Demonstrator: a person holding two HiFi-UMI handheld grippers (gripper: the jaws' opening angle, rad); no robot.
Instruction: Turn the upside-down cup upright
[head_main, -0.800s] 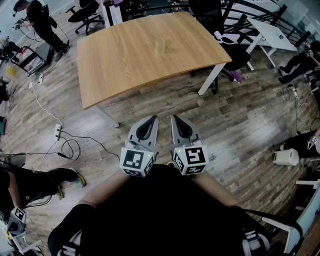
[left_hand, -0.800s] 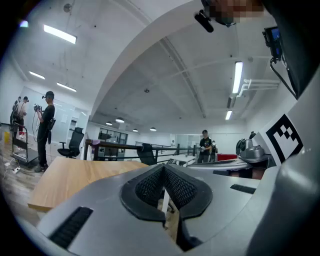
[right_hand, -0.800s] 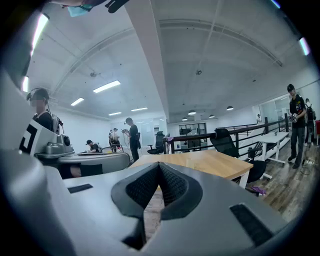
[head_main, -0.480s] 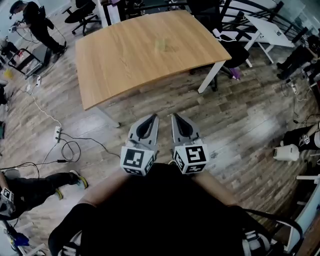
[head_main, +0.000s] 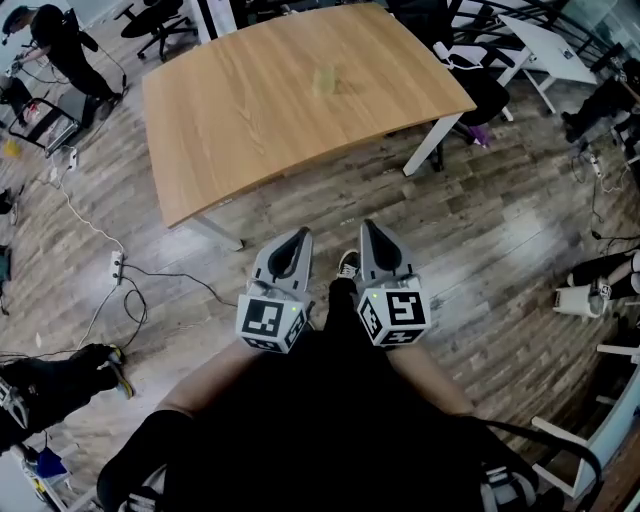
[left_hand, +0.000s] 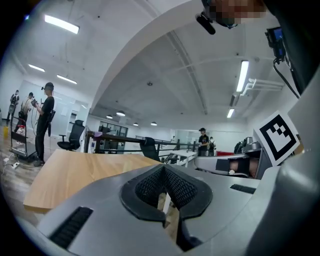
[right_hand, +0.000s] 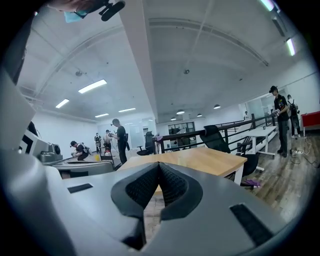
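While you stand back from the wooden surface (head_main: 250, 130), you hold both claws in front of your body, side by side above the plank floor (head_main: 480, 240) and pointing toward the surface.

The left claw (head_main: 301, 237) has its jaws pressed together with nothing between them. In the left gripper view its ribbed pads (left_hand: 150, 187) meet at the tip. The right claw (head_main: 369, 227) is likewise pressed together and carries nothing.

The cup (head_main: 325, 82) is pale and translucent. It stands on the far half of the surface, a little right of the middle and well apart from both claws. You cannot tell from here which way up it sits.

Your shoe (head_main: 348, 264) shows on the floor between the two claws. A power strip (head_main: 116, 264) lies on the floor off the near left corner of the surface.
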